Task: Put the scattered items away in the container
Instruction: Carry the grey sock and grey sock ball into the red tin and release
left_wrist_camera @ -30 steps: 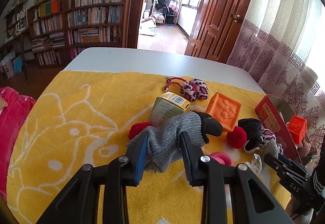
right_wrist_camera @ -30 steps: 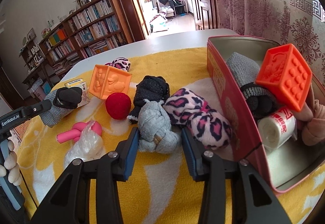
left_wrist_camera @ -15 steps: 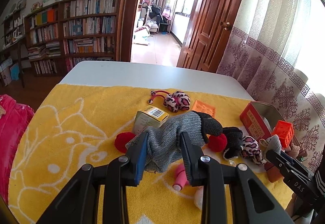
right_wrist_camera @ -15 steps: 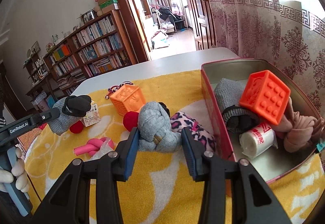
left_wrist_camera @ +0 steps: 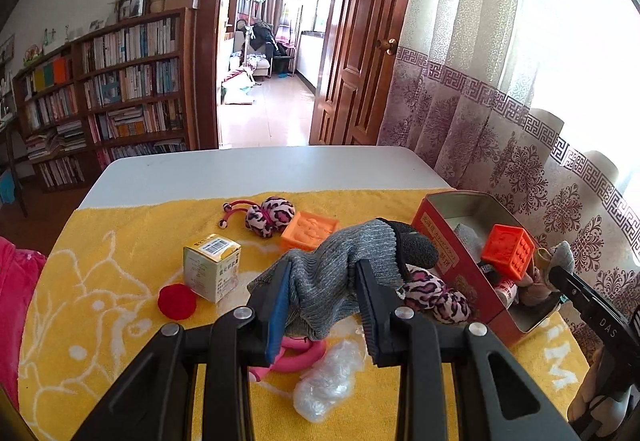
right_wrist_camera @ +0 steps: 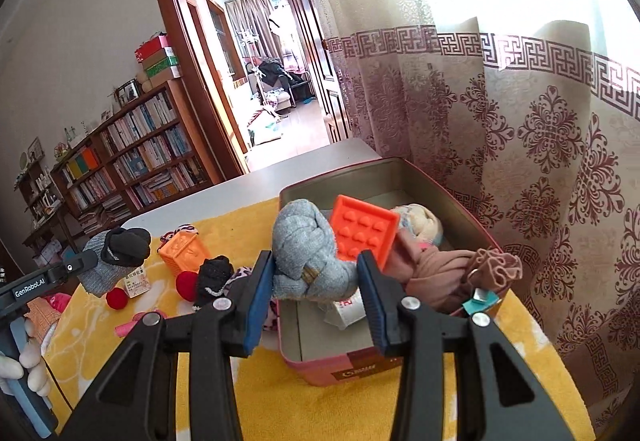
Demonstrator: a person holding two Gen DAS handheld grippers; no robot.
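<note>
My left gripper [left_wrist_camera: 322, 299] is shut on a grey sock with a black toe [left_wrist_camera: 340, 273], held above the yellow towel [left_wrist_camera: 100, 301]; the same sock [right_wrist_camera: 106, 261] shows in the right wrist view. My right gripper [right_wrist_camera: 314, 293] is shut on a knotted light-grey sock bundle [right_wrist_camera: 308, 257], held over the near end of the red tin [right_wrist_camera: 376, 365]. Inside the tin lie an orange studded cube [right_wrist_camera: 362, 231], pink cloth [right_wrist_camera: 440, 273] and a white roll [right_wrist_camera: 346, 315]. The tin [left_wrist_camera: 448, 237] stands at the right in the left wrist view.
On the towel lie a yellow carton [left_wrist_camera: 212, 267], a red ball [left_wrist_camera: 176, 301], an orange cube [left_wrist_camera: 310, 229], leopard-print bundles [left_wrist_camera: 270, 215] [left_wrist_camera: 436, 299], a pink toy [left_wrist_camera: 296, 353] and clear plastic wrap [left_wrist_camera: 330, 385]. A patterned curtain [right_wrist_camera: 540, 145] hangs behind the tin.
Both grippers rose and swung right toward the tin with their socks still held. The right gripper's grey bundle left the towel and now hangs over the tin.
</note>
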